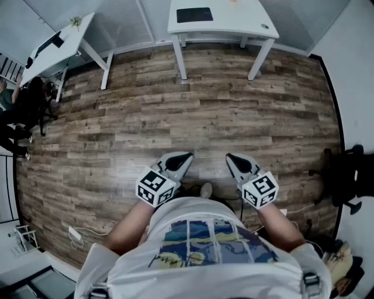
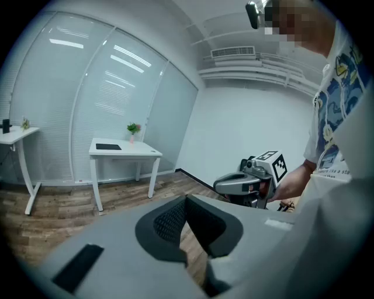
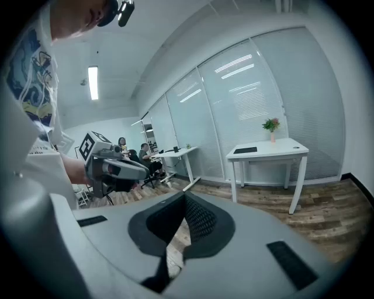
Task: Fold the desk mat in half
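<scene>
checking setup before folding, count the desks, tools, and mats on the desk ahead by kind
white desks: 2
tools: 2
dark mat on the desk ahead: 1
total: 5

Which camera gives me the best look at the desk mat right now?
Head view: the desk mat lies on the white desk, its whole dark rectangle seen from above. Both gripper views catch it nearly edge-on, a thin dark strip.
</scene>
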Action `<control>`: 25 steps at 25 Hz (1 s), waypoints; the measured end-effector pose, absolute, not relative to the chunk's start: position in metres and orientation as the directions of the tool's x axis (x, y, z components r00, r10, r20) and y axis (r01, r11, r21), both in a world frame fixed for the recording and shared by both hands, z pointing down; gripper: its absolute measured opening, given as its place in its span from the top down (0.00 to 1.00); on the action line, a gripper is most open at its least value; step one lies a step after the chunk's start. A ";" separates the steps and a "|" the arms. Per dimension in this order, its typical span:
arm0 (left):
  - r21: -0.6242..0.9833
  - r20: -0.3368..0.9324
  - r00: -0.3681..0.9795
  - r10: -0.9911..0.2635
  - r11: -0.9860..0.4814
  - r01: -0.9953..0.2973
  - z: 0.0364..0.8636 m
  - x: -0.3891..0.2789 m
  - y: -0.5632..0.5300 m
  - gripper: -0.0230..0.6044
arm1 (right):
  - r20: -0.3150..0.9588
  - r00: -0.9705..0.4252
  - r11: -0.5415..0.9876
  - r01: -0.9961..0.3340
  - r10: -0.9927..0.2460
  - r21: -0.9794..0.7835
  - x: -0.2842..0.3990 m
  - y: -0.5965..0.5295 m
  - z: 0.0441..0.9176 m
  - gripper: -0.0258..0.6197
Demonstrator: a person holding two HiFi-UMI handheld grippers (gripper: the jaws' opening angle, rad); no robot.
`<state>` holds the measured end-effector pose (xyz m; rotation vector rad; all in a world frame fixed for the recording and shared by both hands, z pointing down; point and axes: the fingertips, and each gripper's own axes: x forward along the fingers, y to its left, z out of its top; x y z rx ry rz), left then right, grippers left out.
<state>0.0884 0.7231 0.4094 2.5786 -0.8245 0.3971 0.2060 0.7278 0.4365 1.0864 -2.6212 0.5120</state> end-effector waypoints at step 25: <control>0.304 0.315 0.815 -0.486 -0.762 -0.572 0.406 0.022 0.484 0.96 | 0.420 -0.599 0.592 -0.789 -0.682 -0.164 0.176 0.482 0.445 0.90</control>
